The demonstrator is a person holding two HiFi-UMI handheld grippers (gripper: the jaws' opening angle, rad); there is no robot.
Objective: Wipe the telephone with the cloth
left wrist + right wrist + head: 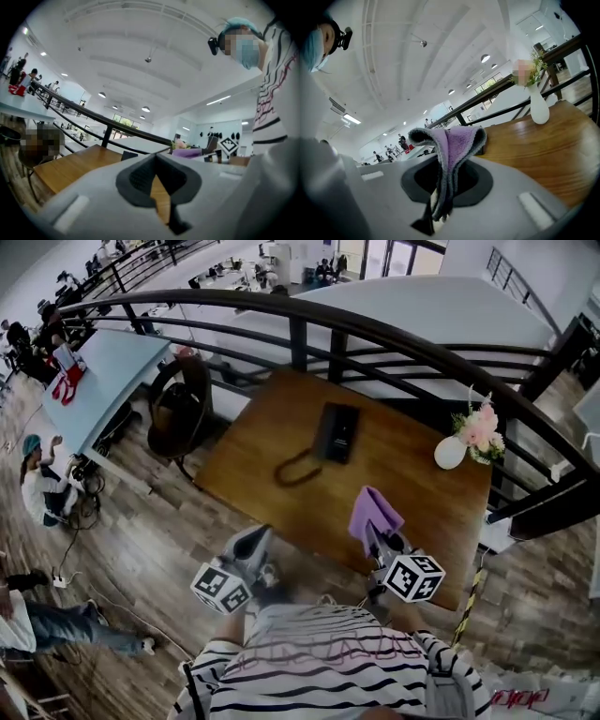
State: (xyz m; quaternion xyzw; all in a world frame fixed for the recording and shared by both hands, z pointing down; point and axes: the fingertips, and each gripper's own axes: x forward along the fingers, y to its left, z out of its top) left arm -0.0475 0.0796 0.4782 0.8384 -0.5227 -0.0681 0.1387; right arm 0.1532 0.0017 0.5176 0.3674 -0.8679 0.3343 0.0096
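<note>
Two grippers are in your hands at the near edge of the wooden table [412, 479], both held above it. Your left gripper [259, 534] sits off the table's near-left corner. In the left gripper view its tongs [156, 158] are pressed together at the tips with nothing between them; only a thin wedge of table wood shows behind the pads.

Your right gripper [377, 538] is pinching the purple cloth [374, 513]. In the right gripper view the cloth [459, 140] is clamped between the tongs [446, 161], and its grey-edged folds stand up above the tips.

The black telephone [336, 432] lies flat on the far-left half of the table, well apart from both grippers. Its cord [296, 469] loops on the wood toward you. The cloth is not touching the telephone.

A white vase [450, 453] of pink flowers [481, 427] stands at the far-right edge, beside the dark railing [375, 334]. A dark chair [178, 409] stands off the table's left side.
</note>
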